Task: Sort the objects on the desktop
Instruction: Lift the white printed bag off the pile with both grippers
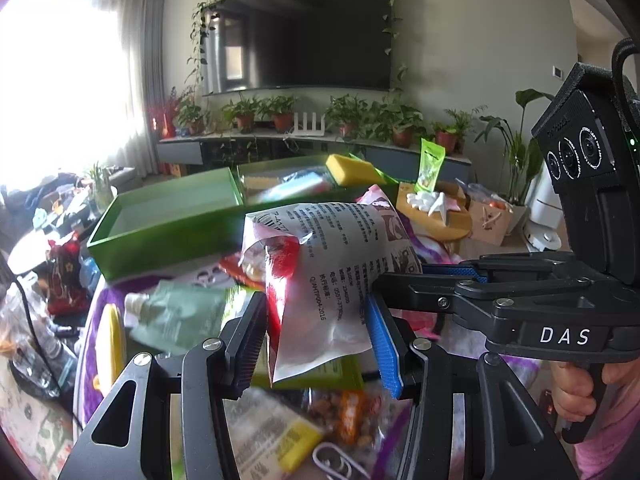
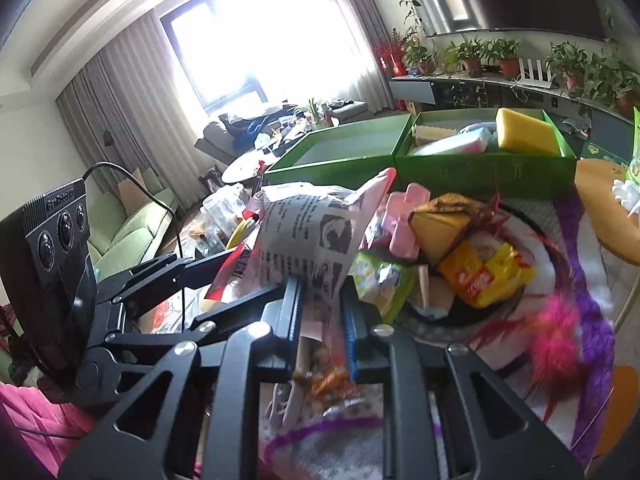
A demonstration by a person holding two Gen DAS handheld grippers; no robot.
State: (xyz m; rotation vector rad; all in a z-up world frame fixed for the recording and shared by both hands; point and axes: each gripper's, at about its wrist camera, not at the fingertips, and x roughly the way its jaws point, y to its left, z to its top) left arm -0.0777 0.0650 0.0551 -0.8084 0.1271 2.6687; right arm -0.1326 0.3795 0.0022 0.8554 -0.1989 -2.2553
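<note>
Cluttered purple cloth [image 2: 592, 320] bears green boxes [image 1: 168, 220]; a wall television [image 1: 304, 32] hangs behind.

The right gripper [image 1: 404, 280] carries "DAS" in white on its black body. The printed snack bag [image 1: 340, 264] shows "Q/AHTP004-2016" among Chinese small print too fine to read. The left gripper's camera housing [image 2: 56, 216] bears a blurred, unreadable logo.

Your snack bag [image 1: 336, 264] hides the table behind it; the green pouch [image 1: 176, 314] is blurred, and the paper clip [image 1: 336, 462] is cut by the bottom edge.
</note>
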